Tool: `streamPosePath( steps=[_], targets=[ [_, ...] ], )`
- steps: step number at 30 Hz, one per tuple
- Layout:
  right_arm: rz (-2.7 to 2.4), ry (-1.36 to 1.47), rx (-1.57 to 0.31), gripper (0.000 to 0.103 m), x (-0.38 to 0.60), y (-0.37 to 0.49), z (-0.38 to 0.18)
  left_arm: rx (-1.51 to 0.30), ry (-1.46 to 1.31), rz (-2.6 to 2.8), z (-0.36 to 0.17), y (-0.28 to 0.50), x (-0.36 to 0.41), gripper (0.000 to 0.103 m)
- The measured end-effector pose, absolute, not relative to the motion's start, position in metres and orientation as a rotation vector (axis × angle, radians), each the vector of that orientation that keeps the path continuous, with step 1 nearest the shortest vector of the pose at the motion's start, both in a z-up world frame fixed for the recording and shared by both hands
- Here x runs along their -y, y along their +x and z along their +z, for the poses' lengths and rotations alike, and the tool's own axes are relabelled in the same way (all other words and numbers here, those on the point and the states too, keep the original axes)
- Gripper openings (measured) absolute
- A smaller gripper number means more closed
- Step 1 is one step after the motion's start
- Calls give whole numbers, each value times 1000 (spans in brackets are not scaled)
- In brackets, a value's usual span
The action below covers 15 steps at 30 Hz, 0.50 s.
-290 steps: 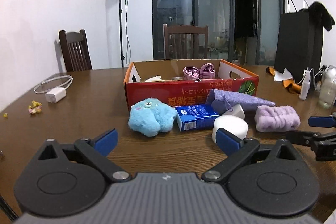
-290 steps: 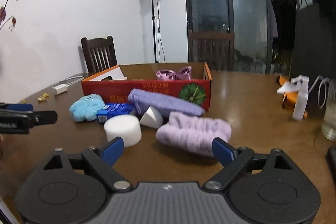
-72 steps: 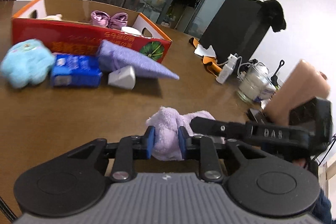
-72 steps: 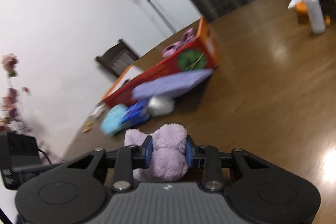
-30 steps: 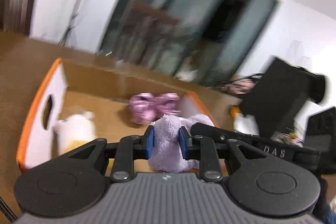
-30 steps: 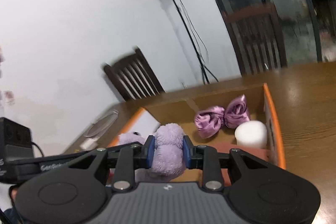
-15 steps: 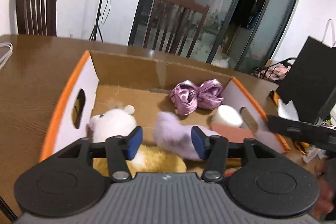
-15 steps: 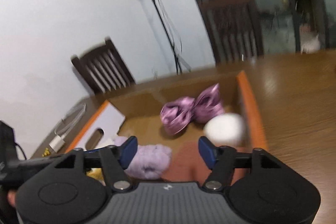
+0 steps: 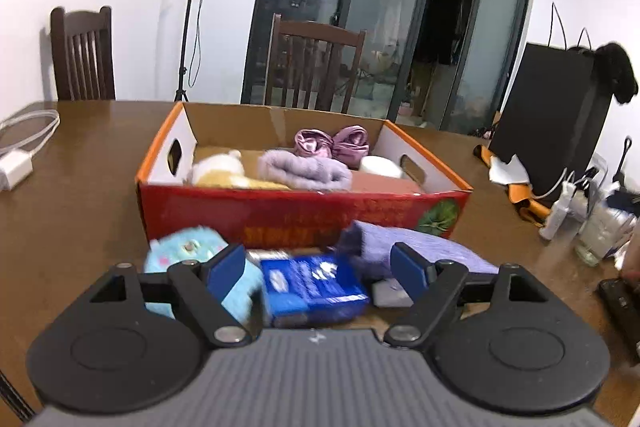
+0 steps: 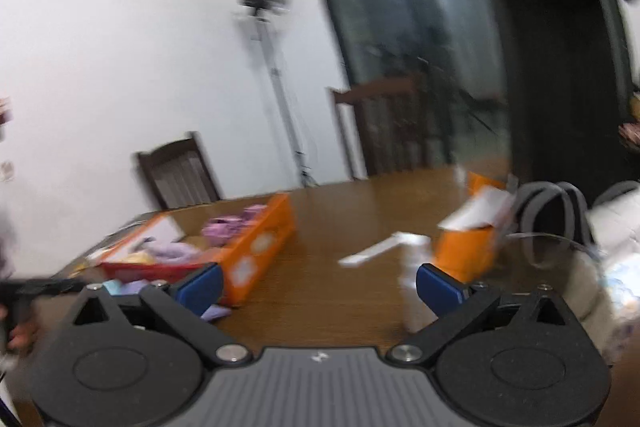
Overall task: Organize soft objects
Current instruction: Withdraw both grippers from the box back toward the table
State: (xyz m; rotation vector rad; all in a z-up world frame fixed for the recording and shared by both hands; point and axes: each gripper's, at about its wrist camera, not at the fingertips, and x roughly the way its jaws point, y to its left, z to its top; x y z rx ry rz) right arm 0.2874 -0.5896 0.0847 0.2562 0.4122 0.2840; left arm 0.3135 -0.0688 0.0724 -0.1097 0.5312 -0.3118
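Note:
The lilac plush headband (image 9: 304, 171) lies inside the red and orange cardboard box (image 9: 304, 215), beside a yellow-white plush (image 9: 218, 171), a pink satin bow (image 9: 332, 143) and a white sponge (image 9: 380, 166). In front of the box lie a light-blue plush toy (image 9: 184, 251), a blue carton (image 9: 316, 287), a purple cloth (image 9: 412, 251) and a small white wedge (image 9: 390, 293). My left gripper (image 9: 318, 269) is open and empty, held back over these items. My right gripper (image 10: 318, 287) is open and empty, to the right of the box (image 10: 256, 247); that view is blurred.
A white charger and cable (image 9: 16, 163) lie at the far left of the wooden table (image 9: 80, 195). Orange and white items (image 9: 516, 187), a spray bottle (image 9: 558, 211) and a glass jar (image 9: 600, 235) stand at the right. Chairs (image 9: 316, 63) stand behind the table.
Both grippers have drawn back from above the box, leaving the lilac headband inside it. The left gripper is now in front of the box, and the right has swung off to the right.

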Motion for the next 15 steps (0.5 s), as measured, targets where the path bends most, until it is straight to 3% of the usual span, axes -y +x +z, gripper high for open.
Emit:
streamPosePath(
  steps=[11, 15],
  targets=[
    [501, -26, -412, 102, 564, 296, 63, -520, -110, -260, 70, 280, 63, 84],
    [548, 3, -432, 100, 559, 297, 65, -504, -124, -251, 70, 274, 60, 84]
  ],
)
